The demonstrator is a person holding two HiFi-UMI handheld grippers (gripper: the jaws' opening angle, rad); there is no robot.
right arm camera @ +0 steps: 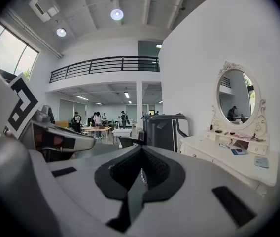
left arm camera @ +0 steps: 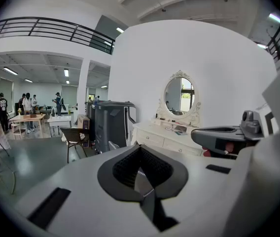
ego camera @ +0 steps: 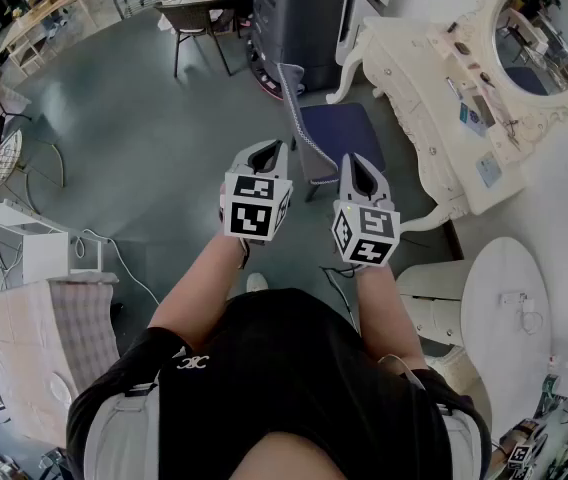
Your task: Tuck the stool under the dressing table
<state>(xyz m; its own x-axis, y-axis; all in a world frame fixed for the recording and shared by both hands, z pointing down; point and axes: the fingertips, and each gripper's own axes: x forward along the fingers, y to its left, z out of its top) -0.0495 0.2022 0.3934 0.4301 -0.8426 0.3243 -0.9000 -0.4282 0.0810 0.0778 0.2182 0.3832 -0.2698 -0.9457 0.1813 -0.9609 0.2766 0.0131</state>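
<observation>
Stool (ego camera: 336,131) with the blue seat stands on the floor at the centre of the head view, just left of the white dressing table (ego camera: 419,88) and not yet under it. The left gripper (ego camera: 267,150) and right gripper (ego camera: 361,166) hover side by side just short of it, both with jaws pressed together and nothing between them. I'd say the jaws need opening first. Then take the seat edge or back frame on both sides and push evenly toward the upper right, keeping the stool square so its legs slip between the table's curved legs rather than knocking one.
</observation>
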